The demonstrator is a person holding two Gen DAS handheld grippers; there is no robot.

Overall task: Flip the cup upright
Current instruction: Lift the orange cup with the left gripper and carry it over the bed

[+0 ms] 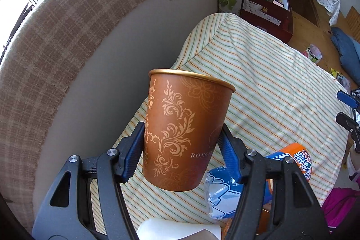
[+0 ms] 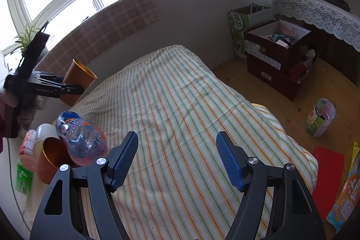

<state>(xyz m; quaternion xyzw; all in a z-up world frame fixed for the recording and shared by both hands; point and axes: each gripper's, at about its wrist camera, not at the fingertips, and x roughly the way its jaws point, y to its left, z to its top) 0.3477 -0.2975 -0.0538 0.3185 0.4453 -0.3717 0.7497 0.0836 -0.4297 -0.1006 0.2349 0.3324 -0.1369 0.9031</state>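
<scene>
My left gripper (image 1: 181, 152) is shut on a brown paper cup (image 1: 184, 127) with gold floral print, held in the air with its gold rim up and slightly tilted, above the striped cloth (image 1: 258, 87). In the right wrist view the same cup (image 2: 78, 80) shows at the left, mouth up, in the left gripper (image 2: 67, 87) above the table's left edge. My right gripper (image 2: 177, 159) is open and empty, low over the striped cloth (image 2: 180, 105).
A second brown cup (image 2: 50, 159) lies on its side at the left beside an orange soda bottle (image 2: 83, 138), a white cup (image 2: 45, 131) and small packets. Boxes (image 2: 276, 55), a green bag and a carton (image 2: 320, 117) stand on the wooden floor at right.
</scene>
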